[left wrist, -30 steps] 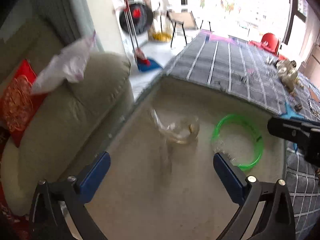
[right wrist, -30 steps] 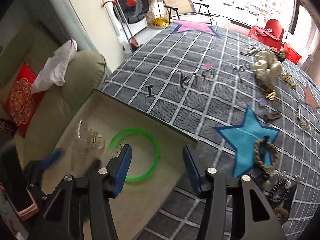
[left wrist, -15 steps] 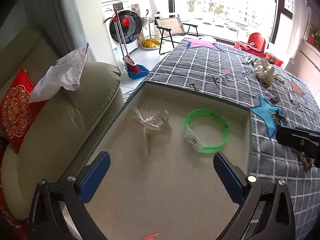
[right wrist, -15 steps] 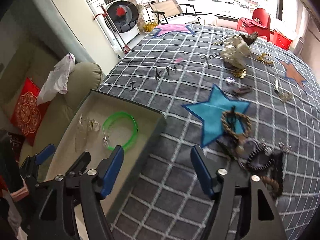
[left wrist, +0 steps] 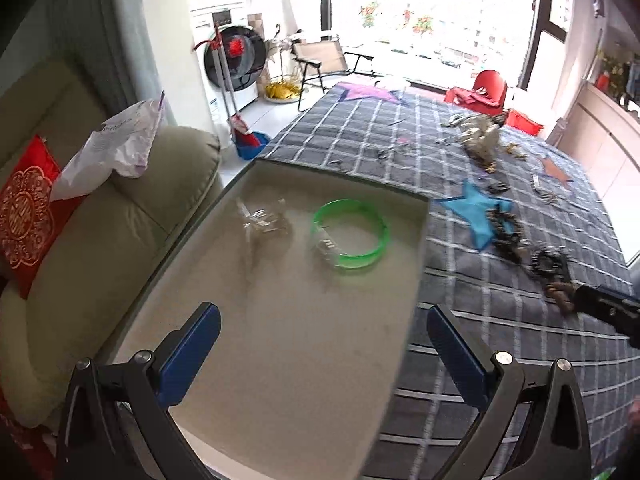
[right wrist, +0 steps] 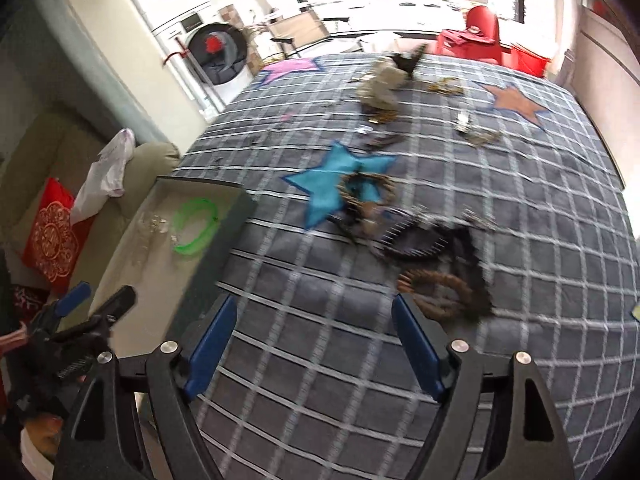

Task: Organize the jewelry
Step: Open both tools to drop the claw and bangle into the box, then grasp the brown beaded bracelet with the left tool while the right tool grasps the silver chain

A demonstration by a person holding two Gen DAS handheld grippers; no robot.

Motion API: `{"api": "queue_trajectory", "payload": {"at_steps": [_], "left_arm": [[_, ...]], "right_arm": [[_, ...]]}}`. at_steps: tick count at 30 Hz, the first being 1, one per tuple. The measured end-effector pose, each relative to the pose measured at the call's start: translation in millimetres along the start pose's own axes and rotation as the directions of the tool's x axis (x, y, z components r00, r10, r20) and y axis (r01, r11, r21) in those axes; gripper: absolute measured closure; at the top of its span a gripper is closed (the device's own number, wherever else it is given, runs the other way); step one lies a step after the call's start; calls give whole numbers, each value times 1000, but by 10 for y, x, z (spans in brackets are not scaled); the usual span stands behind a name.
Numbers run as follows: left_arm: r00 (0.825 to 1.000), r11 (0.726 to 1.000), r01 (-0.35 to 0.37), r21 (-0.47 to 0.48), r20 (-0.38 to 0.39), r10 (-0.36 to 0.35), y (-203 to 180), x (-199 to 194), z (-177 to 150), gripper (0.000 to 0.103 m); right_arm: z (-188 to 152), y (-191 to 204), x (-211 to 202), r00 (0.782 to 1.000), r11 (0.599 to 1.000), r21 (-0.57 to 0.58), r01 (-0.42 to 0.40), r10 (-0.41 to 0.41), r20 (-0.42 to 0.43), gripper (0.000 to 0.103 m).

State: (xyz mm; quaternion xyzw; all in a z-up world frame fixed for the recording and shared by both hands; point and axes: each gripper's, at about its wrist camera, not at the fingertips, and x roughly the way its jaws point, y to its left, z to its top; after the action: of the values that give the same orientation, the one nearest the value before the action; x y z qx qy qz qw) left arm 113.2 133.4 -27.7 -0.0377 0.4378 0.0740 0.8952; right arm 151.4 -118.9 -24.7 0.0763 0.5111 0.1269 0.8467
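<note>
A beige tray lies at the left edge of a grey checked cloth. In it lie a green bangle and a clear glass piece. My left gripper is open and empty above the tray's near part. My right gripper is open and empty above the cloth, near a pile of dark and brown woven bracelets. The tray and the bangle also show in the right wrist view. More jewelry lies on the blue star.
A beige sofa with a red cushion and a white bag stands left of the tray. A cloth pouch and small gold pieces lie farther back on the cloth. The right gripper's tip shows at the left wrist view's right edge.
Both grippers have drawn back from the tray. The right gripper has swung right over the cloth toward the bracelet pile. The bangle and the glass piece stay in the tray.
</note>
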Motion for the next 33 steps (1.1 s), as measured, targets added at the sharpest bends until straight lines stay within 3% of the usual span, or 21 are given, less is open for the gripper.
{"api": "queue_trajectory", "payload": {"at_steps": [12,23,33], "left_arm": [[993,988,116,101,3,-116,-800,-235,-36,0],[990,981,131,140,-62,-124,-1366,76,-65,0],[983,982,148,115,-124,-133,-1550,437,38,0]], "right_arm": [[-247,-762,-251,996,993,90,74,-78,40,16],[-304,-1270,-220,986,977,146,157,-163,29,16],[-194,-1331,4,985,980,104,169,-171,16,16]]}}
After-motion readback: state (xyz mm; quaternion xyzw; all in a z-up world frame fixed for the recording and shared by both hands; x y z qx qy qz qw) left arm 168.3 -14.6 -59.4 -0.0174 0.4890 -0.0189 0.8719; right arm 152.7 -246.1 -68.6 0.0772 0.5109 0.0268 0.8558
